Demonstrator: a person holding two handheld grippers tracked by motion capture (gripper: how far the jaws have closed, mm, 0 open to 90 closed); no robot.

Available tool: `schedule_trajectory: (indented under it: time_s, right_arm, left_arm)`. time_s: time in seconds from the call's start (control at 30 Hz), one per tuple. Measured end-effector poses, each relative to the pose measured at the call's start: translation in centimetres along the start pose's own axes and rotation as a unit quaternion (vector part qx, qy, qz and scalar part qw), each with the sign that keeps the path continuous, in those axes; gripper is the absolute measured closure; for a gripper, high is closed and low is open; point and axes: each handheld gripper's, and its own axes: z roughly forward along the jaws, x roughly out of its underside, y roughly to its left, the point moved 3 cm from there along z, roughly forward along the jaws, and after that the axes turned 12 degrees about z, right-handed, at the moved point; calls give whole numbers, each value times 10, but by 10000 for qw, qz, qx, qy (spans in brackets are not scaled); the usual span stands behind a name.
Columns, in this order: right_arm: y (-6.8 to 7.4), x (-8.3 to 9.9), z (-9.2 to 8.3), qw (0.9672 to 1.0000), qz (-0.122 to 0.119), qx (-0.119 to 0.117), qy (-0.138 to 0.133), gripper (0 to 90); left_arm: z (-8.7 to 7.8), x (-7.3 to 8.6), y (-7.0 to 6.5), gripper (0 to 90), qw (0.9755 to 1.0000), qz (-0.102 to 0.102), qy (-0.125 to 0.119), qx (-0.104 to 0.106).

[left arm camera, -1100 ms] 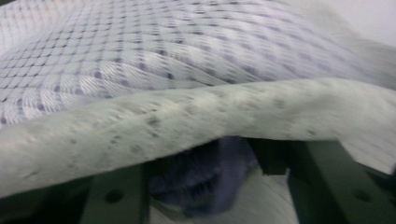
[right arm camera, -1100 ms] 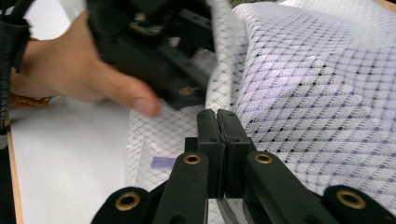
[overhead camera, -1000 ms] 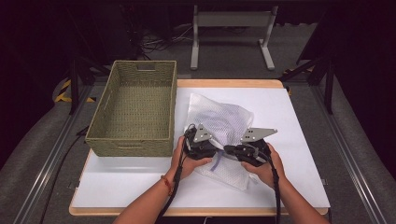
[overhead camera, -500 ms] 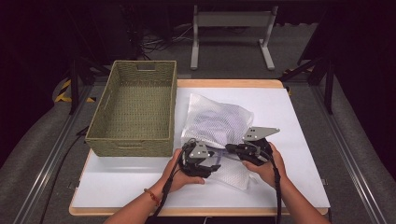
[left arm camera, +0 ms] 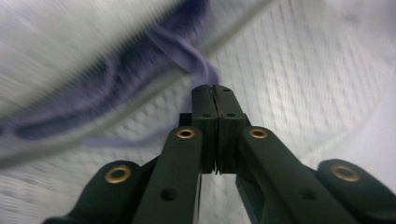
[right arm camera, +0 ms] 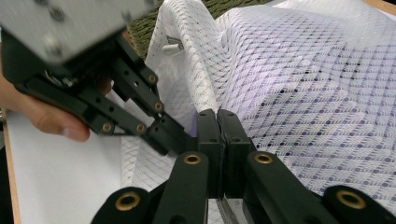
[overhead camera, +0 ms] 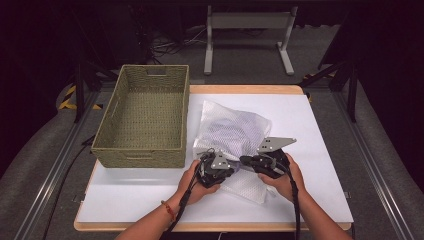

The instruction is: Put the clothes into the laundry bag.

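1. Since the earlier frames, my left gripper (overhead camera: 235, 165) has shifted along the near edge of the white mesh laundry bag (overhead camera: 232, 132) toward the right gripper (overhead camera: 246, 161), and its jaws have just been closing; in the left gripper view they now stand pressed together with mesh (left arm camera: 289, 70) pinched at the tips.
2. My right gripper (right arm camera: 216, 116) is clamped tight on the same edge of the bag (right arm camera: 299, 84), with the left gripper (right arm camera: 163, 140) just beside it, nearly touching.
3. The bag lies on the white table top (overhead camera: 310, 120), just right of the woven basket (overhead camera: 142, 117), and something purple (left arm camera: 140, 60) shows through the mesh. A small zipper pull (right arm camera: 172, 46) sits on the fold beyond my jaws.
4. I judge the step in hand to be getting a two-point hold on the bag's edge, likely to open it or lift it.
5. Next I need both grips to hold while I draw the hands apart or upward evenly; thin mesh may slip, so I'd go slowly.
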Motion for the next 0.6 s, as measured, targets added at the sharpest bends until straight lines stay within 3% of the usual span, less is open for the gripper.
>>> schedule_trajectory:
  time_s: [0.07,0.17,0.3,0.4,0.43,0.5,0.6]
  right_arm:
    - [0,-1,0,10000,-2,8,-16,891]
    - [0,-1,-1,10000,21,29,-43,891]
    - [-1,-2,-2,9999,53,58,-97,891]
    - [-2,-3,-3,9998,110,44,-131,891]
    - [-3,-3,-4,9998,114,52,-129,891]
    - [-3,-2,-4,9998,133,60,-111,891]
    - [-5,0,-4,9998,171,38,-41,891]
  left_arm:
    - [-1,-4,2,896,9999,54,-59,-113]
    - [-2,-10,7,898,9985,121,-174,-512]
    - [5,-15,18,898,9937,96,-301,-1077]
    - [16,-17,26,898,9897,149,-311,-1387]
    - [19,-17,29,898,9895,170,-297,-1405]
    - [24,-12,39,897,9875,-125,-323,-1538]
    - [25,-5,49,895,9859,-313,-192,-1632]
